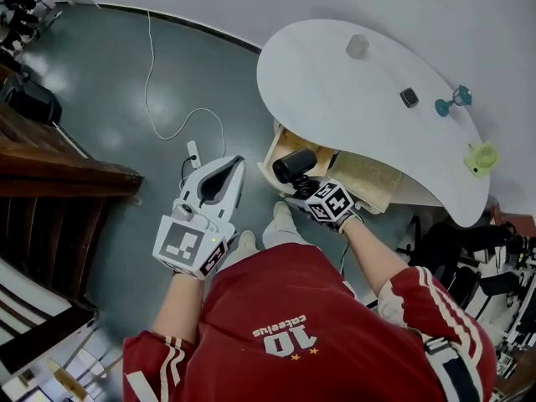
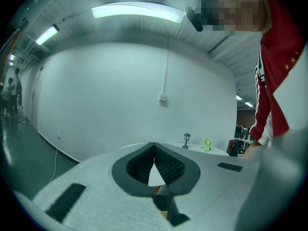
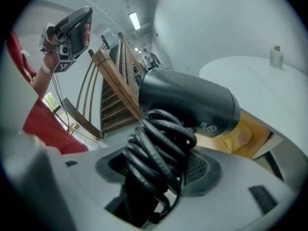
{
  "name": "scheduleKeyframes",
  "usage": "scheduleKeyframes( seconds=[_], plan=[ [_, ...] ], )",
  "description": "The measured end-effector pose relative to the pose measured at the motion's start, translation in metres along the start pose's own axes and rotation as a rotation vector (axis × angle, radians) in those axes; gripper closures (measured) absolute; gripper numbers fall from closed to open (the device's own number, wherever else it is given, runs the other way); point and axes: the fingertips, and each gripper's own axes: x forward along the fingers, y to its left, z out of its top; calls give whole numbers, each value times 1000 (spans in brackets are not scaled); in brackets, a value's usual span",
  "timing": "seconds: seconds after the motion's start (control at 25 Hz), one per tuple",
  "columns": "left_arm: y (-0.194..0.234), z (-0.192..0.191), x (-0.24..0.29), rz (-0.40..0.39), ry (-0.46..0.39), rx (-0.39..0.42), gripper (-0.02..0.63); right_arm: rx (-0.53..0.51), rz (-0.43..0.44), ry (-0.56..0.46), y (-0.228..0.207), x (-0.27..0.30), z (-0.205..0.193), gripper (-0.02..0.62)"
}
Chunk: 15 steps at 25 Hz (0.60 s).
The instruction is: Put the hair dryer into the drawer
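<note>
Black plastic catches the eye first: a black hair dryer (image 1: 294, 164), its cord coiled round the handle, hangs over the outer end of the open wooden drawer (image 1: 373, 184) that juts from under the white curved tabletop (image 1: 352, 82). The right hand-held gripper (image 1: 306, 185) pinches that cord-wrapped handle and tilts down toward the drawer. I'd guess gripping there keeps the cord from unravelling and lets the bulky barrel go in first. The left hand-held gripper (image 2: 154, 146) is well apart to the drawer's left, jaws pressed together on nothing, seemingly kept out of the way. To my eye the dryer is not yet resting inside; lowering and letting go remain.
</note>
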Motion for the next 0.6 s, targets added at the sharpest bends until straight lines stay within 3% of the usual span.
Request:
scheduleKeyframes(
  seconds=[0.36, 0.6],
  plan=[
    [9, -10, 6, 102, 28, -19, 614, -23, 69, 174, -36, 22, -26, 316],
    [18, -12, 5, 165, 38, -23, 610, -50, 52, 246, -62, 28, -28, 316]
  ],
)
